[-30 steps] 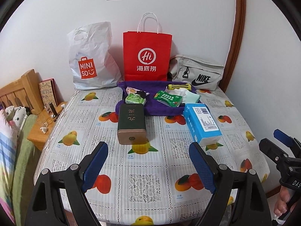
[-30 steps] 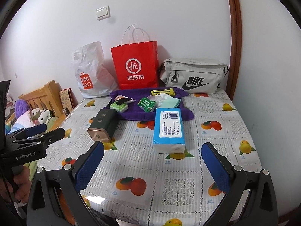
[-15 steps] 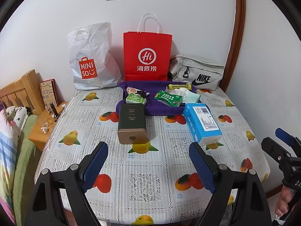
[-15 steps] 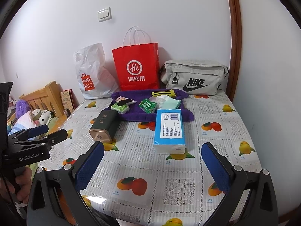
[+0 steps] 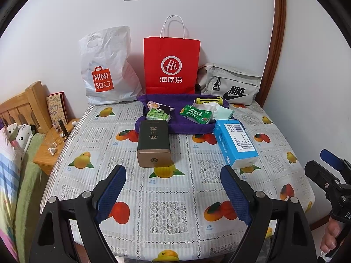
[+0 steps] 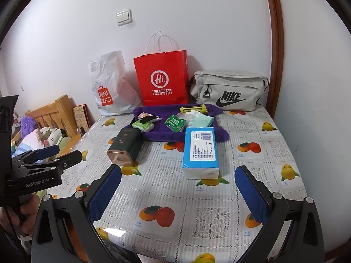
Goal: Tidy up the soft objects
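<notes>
- Left hand-held gripper (image 5: 173,194): jaws wide apart, nothing between them; it hovers over the near edge of the table (image 5: 162,217)
- Right hand-held gripper (image 6: 177,194): jaws likewise spread and empty; it points at the tissue pack (image 6: 200,151)
- Tissue pack: lies flat on the table, just short of the purple towel (image 6: 158,134); probably light, squashy, with slick wrap; best pinched across its narrow sides
- Towel: limp; carries small packets near the red bag (image 6: 163,80)
</notes>
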Motion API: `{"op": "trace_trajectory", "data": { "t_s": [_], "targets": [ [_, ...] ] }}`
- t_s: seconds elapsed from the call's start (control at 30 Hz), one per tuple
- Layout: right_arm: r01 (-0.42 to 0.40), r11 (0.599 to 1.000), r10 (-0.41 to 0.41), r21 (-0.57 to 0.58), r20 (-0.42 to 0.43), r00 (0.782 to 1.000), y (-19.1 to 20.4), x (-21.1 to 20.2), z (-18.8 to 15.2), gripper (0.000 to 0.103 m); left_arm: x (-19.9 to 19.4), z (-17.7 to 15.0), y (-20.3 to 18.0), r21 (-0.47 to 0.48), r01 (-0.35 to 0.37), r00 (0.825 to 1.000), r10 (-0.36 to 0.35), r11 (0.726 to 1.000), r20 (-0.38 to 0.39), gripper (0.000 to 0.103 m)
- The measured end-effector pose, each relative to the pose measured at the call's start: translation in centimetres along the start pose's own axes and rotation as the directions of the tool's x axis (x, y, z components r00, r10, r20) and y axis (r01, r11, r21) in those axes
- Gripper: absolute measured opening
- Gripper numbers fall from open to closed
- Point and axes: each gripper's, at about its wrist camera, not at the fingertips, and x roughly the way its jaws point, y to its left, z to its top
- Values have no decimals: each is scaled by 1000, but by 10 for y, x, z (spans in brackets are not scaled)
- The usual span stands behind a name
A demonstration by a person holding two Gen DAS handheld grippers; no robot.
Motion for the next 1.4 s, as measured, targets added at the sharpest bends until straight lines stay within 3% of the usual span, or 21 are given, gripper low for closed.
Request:
{"op": "trace_trajectory", "data": {
  "t_s": [1.4],
  "targets": [
    [0,1000,0,-5,6,1000,1,-2,-1,102,-3,-2,-2,10,-1,1000,1,1000,2,87]
  ]
}}
